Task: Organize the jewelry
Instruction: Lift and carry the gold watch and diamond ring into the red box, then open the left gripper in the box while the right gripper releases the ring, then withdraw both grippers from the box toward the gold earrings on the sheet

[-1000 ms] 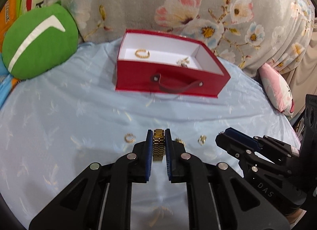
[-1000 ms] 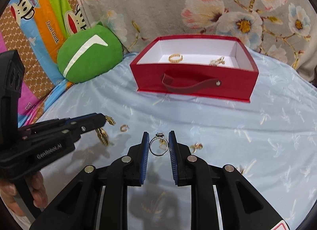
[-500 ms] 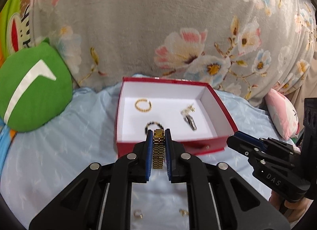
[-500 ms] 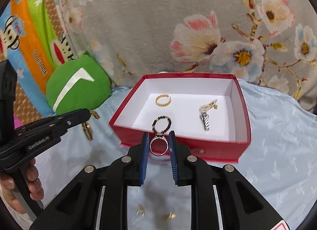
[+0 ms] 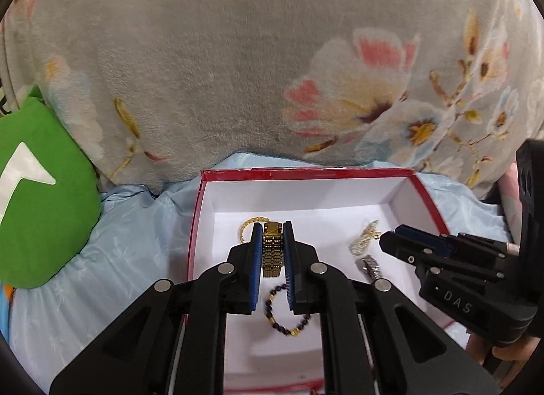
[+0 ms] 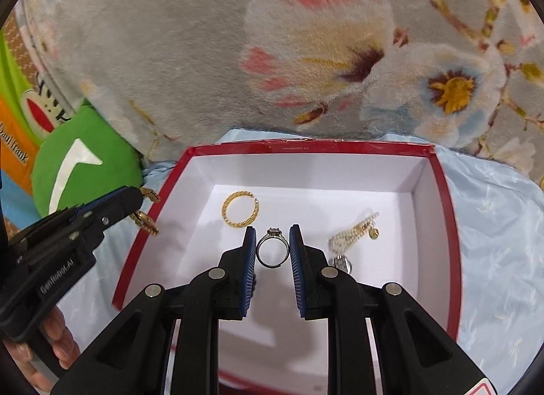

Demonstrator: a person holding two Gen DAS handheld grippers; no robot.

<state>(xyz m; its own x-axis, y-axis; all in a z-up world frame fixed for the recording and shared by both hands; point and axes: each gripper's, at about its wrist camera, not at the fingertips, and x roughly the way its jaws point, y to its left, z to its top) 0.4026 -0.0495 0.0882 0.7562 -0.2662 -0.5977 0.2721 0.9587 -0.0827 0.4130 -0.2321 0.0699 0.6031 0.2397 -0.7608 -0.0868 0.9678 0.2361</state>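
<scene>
A red box [image 5: 199, 218] [image 6: 448, 211] with a white inside lies open on the pale blue sheet. My left gripper [image 5: 272, 242] is shut on a gold link bracelet [image 5: 272, 252], held above the box's left half. Over the middle of the box, my right gripper [image 6: 272, 245] is shut on a silver ring with a stone [image 6: 272, 248]. On the box floor lie a gold chain ring [image 6: 239, 208], a dark bead bracelet [image 5: 289, 320], a pearl-and-gold piece [image 6: 355, 230] and a small silver watch [image 5: 370, 265]. The right gripper's tip [image 5: 408, 242] also shows in the left wrist view.
A grey floral blanket [image 5: 238, 54] rises right behind the box. A green cushion [image 5: 37, 211] [image 6: 85, 170] lies to the left. The blue sheet [image 6: 493, 242] surrounds the box. A person's fingers [image 6: 57, 344] hold the left gripper's handle.
Both grippers have travelled forward from the sheet to above the open box, each still holding its piece. The loose pieces on the sheet have dropped out of view.
</scene>
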